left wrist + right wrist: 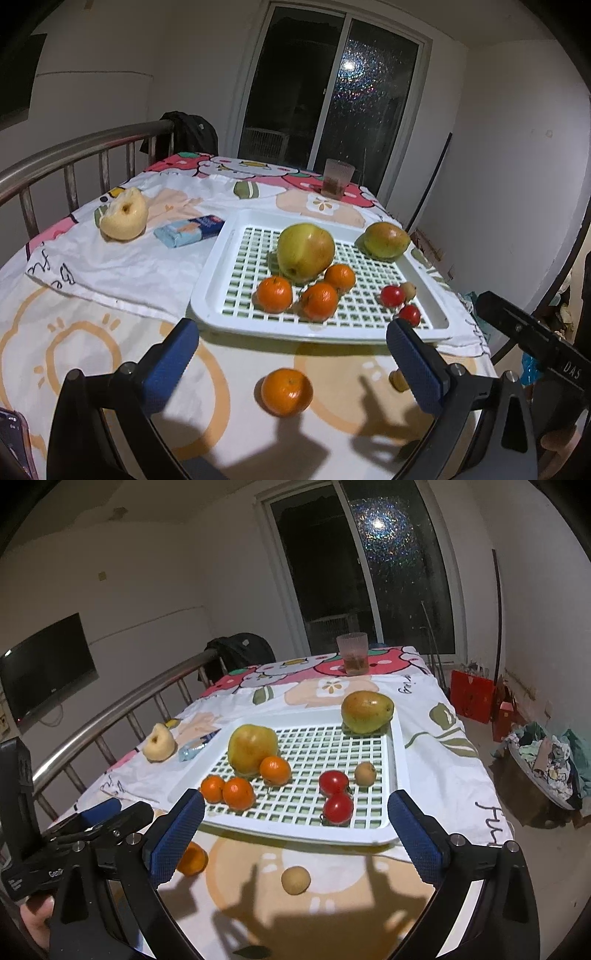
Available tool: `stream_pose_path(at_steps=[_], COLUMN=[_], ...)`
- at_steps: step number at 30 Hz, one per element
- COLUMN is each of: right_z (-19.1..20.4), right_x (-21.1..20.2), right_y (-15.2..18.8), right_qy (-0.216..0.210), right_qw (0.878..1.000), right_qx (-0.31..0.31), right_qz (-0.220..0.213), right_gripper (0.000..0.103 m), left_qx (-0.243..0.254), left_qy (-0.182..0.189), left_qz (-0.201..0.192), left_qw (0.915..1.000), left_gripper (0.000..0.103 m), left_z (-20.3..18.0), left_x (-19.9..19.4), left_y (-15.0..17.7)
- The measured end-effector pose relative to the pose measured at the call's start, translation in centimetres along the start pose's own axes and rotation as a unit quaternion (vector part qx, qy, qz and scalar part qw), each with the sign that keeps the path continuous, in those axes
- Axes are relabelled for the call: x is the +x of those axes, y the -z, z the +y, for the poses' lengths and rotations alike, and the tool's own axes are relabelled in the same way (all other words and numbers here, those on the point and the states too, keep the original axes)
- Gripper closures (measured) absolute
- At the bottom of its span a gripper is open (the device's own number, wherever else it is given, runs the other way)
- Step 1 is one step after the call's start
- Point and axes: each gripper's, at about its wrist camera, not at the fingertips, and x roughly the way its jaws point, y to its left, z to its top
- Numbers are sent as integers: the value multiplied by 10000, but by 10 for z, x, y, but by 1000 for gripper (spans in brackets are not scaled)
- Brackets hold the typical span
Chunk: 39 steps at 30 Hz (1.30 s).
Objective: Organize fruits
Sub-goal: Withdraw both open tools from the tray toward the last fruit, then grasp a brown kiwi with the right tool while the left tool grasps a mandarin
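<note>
A white slotted tray (pixel 218 266) (pixel 393 746) holds two yellow-green mangoes (pixel 306 251) (pixel 366 711), three oranges (pixel 274 294) (pixel 238 793), two red tomatoes (pixel 392 295) (pixel 334 782) and a small tan fruit (pixel 365 773). A loose orange (pixel 286 392) (pixel 191 859) lies on the cloth in front of the tray, between my left gripper's fingers. A loose tan fruit (pixel 295 880) (pixel 398 380) lies between my right gripper's fingers. My left gripper (pixel 291 350) is open and empty. My right gripper (pixel 295 823) is open and empty. A bitten pale apple (pixel 123 219) (pixel 159 743) lies left of the tray.
A blue packet (pixel 189 230) lies beside the apple. A plastic cup (pixel 337 179) (pixel 352 653) stands at the table's far end. A metal railing (pixel 74 147) runs along the left edge. A basket of clothes (pixel 546 760) and red bags (pixel 472 694) are on the floor at right.
</note>
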Motion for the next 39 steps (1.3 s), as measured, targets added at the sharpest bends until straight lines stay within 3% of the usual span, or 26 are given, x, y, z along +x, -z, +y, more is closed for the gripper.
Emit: stream_pose_path(at_steps=[11,26,29,34,39], right_z=[10,6,5,0,3], right_x=[-3,24,33,51,58], right_y=[16,42,45,55,57], right_qy=[-37,-32,-46,-93,-117], right_qw=[9988,9926,9901,9839,9813], right_qx=[-482,-632,-658,-593,-669], right_qz=[25,1040,1242,1684,1804], right_gripper=[3,3,12,40,53], left_qx=[63,160,349,553,554], left_qy=[-34,-74,-191,-297,-315], left_qz=[106,797,983,1199,1332], left_qw=[9999,9967,9944,9908,9890], left_gripper=[0,1,3,20,35], left_z=[5,8,2,-4,-4], left_x=[-2,13,23,37,46], left_y=[13,35,37,39,41])
